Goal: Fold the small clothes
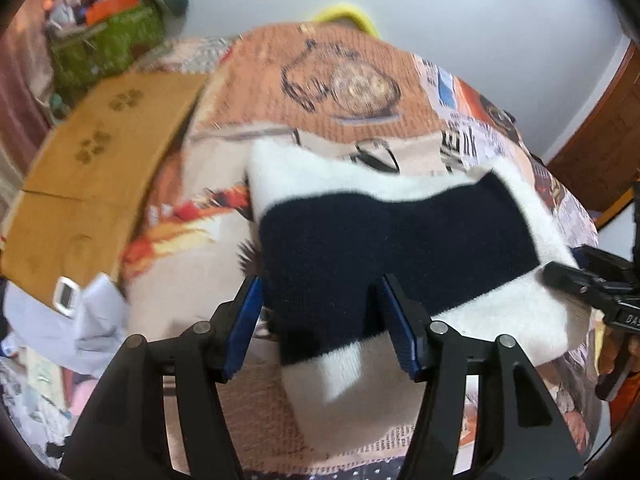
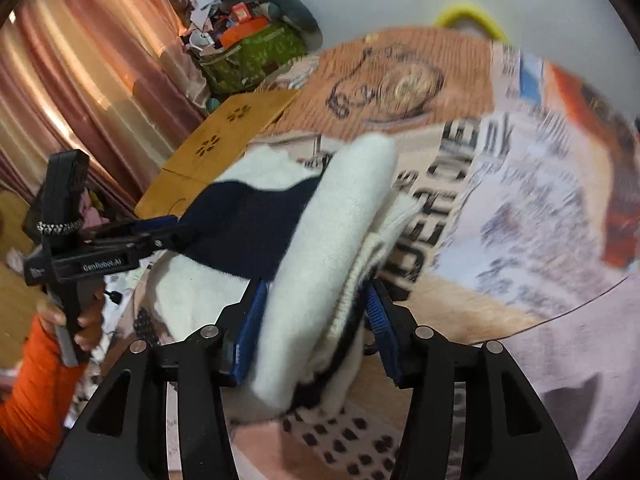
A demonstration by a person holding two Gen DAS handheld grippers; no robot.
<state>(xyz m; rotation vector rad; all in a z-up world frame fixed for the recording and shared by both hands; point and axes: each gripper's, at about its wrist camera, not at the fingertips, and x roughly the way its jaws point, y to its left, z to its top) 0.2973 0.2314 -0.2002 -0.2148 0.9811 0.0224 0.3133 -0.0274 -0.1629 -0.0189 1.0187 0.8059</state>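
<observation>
A small white knit garment with a wide navy band (image 1: 396,236) is held above a bed with a printed orange cover (image 1: 344,80). My left gripper (image 1: 322,312) has its blue-padded jaws around the garment's near navy edge, shut on it. My right gripper (image 2: 316,312) is shut on the bunched white end of the same garment (image 2: 332,232). The right gripper also shows at the right edge of the left wrist view (image 1: 580,280). The left gripper shows at the left of the right wrist view (image 2: 160,236), in a hand with an orange sleeve.
A tan board with paw prints (image 1: 100,160) lies on the bed's left side. A green bag piled with clutter (image 1: 112,36) stands behind it. Pink curtains (image 2: 80,92) hang at the left. A yellow rim (image 1: 348,14) shows past the bed. A wooden door (image 1: 600,132) is at the right.
</observation>
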